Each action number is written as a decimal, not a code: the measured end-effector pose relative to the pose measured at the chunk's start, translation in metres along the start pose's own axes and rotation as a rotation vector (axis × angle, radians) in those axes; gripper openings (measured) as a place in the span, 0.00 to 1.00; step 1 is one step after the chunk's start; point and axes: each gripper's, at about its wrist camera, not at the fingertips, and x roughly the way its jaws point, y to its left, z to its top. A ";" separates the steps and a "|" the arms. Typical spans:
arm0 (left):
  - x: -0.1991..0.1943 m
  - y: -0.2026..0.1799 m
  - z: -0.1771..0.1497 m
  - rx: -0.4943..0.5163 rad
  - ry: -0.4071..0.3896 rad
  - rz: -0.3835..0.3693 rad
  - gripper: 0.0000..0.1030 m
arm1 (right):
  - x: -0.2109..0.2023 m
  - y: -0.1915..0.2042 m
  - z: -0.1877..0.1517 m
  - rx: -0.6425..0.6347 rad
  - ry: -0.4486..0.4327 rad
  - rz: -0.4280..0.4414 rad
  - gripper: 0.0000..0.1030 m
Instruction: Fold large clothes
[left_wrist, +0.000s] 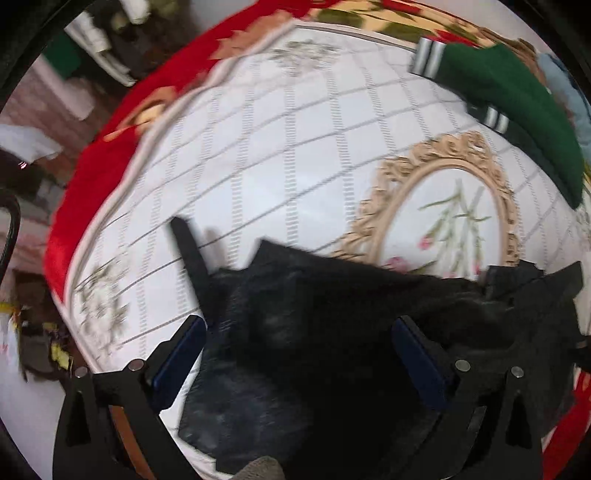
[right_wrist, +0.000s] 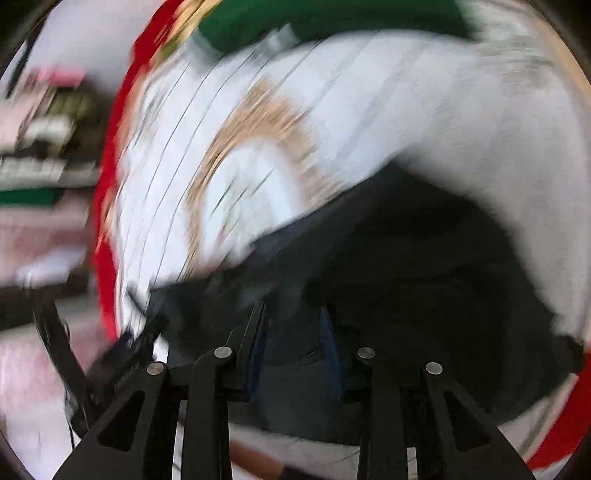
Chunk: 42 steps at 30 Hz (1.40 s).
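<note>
Left tongs (left_wrist: 299, 354) spread wide over a black garment (left_wrist: 332, 332) lying on a white patterned bed cover (left_wrist: 277, 147). Right tongs (right_wrist: 295, 343), blurred, narrow, seemingly pinching the garment. Green clothing (left_wrist: 517, 92) lies beyond.

The left tool (left_wrist: 299, 354) has its two blue-padded fingers (left_wrist: 181, 354) spread wide apart, one at each side of its view, with dark cloth lying between them. The right tool (right_wrist: 295, 350) has its fingers (right_wrist: 258, 343) drawn much closer, a narrow gap remaining; heavy blur hides whether they pinch anything.
</note>
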 end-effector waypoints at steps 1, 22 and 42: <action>0.000 0.008 -0.005 -0.019 0.006 0.014 1.00 | 0.016 0.008 0.004 -0.017 0.023 -0.015 0.30; 0.028 -0.117 -0.004 0.154 0.065 -0.078 1.00 | -0.086 -0.130 -0.049 0.334 -0.227 -0.014 0.72; 0.049 -0.146 -0.029 0.239 0.074 -0.052 1.00 | -0.020 -0.251 -0.075 0.605 -0.503 0.526 0.19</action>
